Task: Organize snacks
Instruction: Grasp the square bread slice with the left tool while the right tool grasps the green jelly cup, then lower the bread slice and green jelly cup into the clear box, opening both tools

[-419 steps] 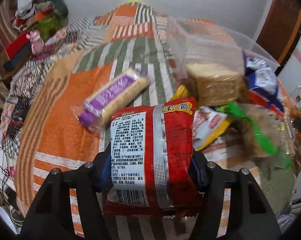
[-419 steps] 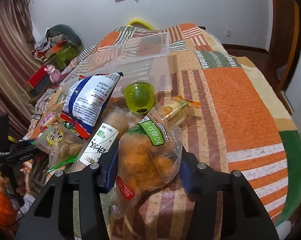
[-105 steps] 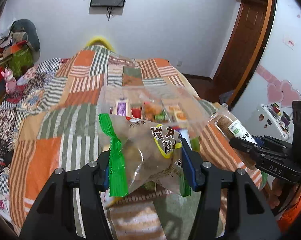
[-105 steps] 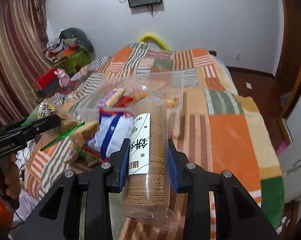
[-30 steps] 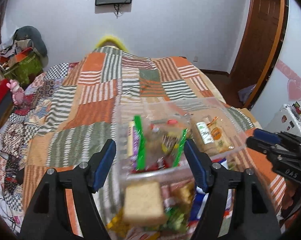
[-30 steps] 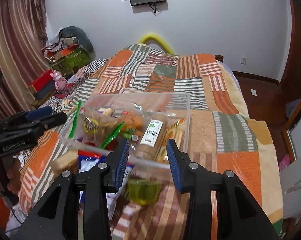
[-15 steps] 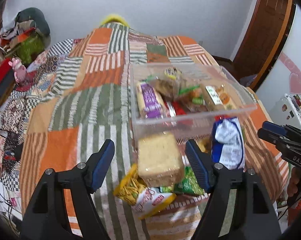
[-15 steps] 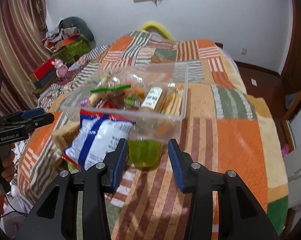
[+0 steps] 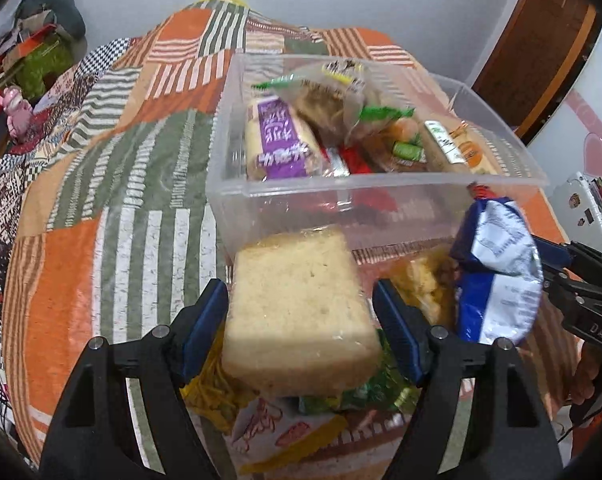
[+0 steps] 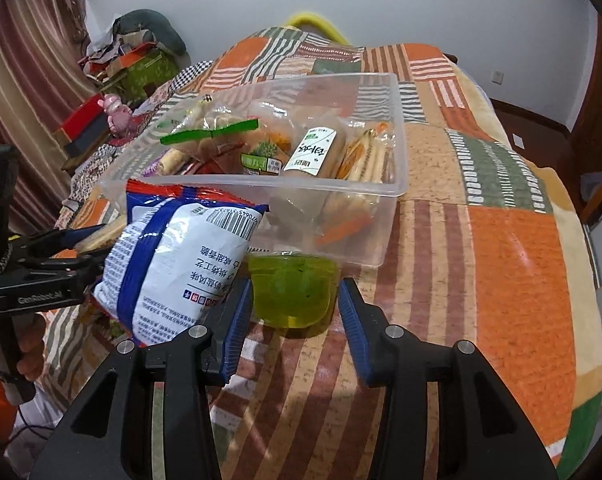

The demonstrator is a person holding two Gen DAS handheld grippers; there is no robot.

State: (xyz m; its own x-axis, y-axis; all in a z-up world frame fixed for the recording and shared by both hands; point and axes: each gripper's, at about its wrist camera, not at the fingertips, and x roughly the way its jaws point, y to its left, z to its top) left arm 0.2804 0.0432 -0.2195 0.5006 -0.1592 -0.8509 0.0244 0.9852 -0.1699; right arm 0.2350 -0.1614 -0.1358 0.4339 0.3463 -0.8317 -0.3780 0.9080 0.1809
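Left gripper (image 9: 299,322) gaping wide around wrapped bread slice (image 9: 299,308), right gripper (image 10: 293,320) spreading unclenched around green jelly cup (image 10: 291,292), clear bin (image 10: 385,188) sitting just behind.

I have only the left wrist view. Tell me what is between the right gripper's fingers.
Observer: A green jelly cup stands between the fingers of the right gripper. The jaws are open and not touching it.
Operator: Give me its place against the box.
Observer: It stands on the blanket, outside the clear plastic box, just in front of the near wall.
Operator: Report anything crowding that grasp.
Observer: The blue and white snack bag leans in from the cup's left and overlaps the gripper's left finger.
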